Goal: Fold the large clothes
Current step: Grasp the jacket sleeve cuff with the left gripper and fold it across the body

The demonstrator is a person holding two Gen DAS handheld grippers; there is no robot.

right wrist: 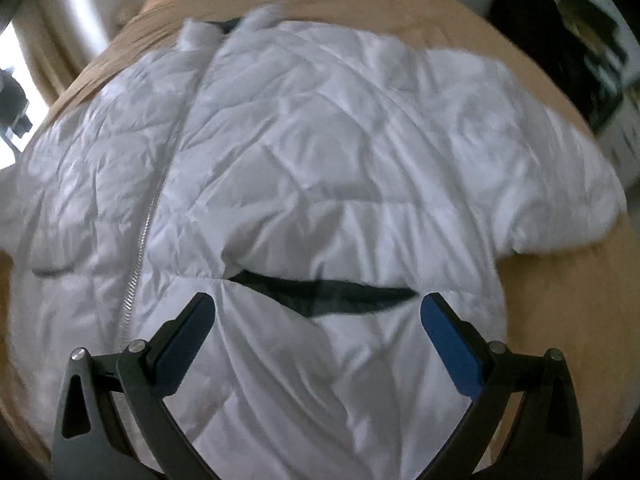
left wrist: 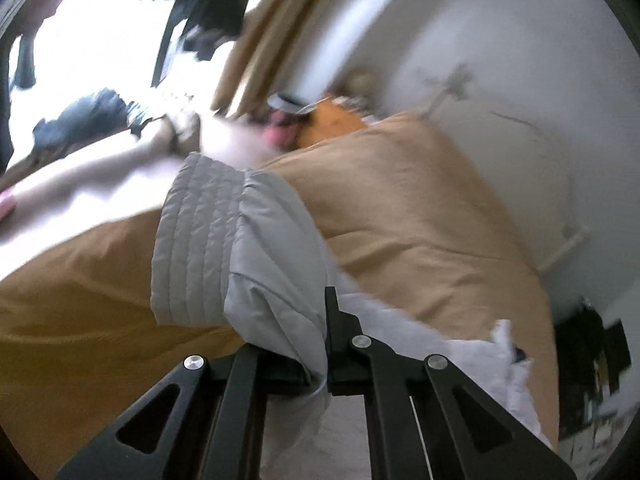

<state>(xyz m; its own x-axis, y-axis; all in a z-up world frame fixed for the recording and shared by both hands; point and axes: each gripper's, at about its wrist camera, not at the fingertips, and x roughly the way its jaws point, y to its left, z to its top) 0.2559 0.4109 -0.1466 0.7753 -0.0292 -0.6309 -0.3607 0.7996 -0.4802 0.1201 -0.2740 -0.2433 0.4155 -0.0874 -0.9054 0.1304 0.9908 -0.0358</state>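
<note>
My left gripper (left wrist: 320, 344) is pinched on a sleeve (left wrist: 240, 248) of the white quilted jacket (right wrist: 320, 152); the fabric bunches between the closed fingers and the ribbed, stitched cuff (left wrist: 196, 236) stands up above them, lifted clear of the tan bedspread (left wrist: 420, 208). Left view is tilted and blurred; a pale wall (left wrist: 480, 40), a tan curtain (left wrist: 264, 28) and a bright window (left wrist: 92, 48) show behind the bed.

My right gripper (right wrist: 318, 312) is spread wide, blue pads (right wrist: 450, 344) facing inward, nothing between them. It hangs over the lower front of the jacket, near a dark pocket slit (right wrist: 324, 292). I cannot tell whether the fingertips touch the cloth.

The jacket lies spread front-up across the bed, its zipper (right wrist: 152, 216) closed and running left of centre, collar at the far end, the other sleeve (right wrist: 560, 200) out to the right.
</note>
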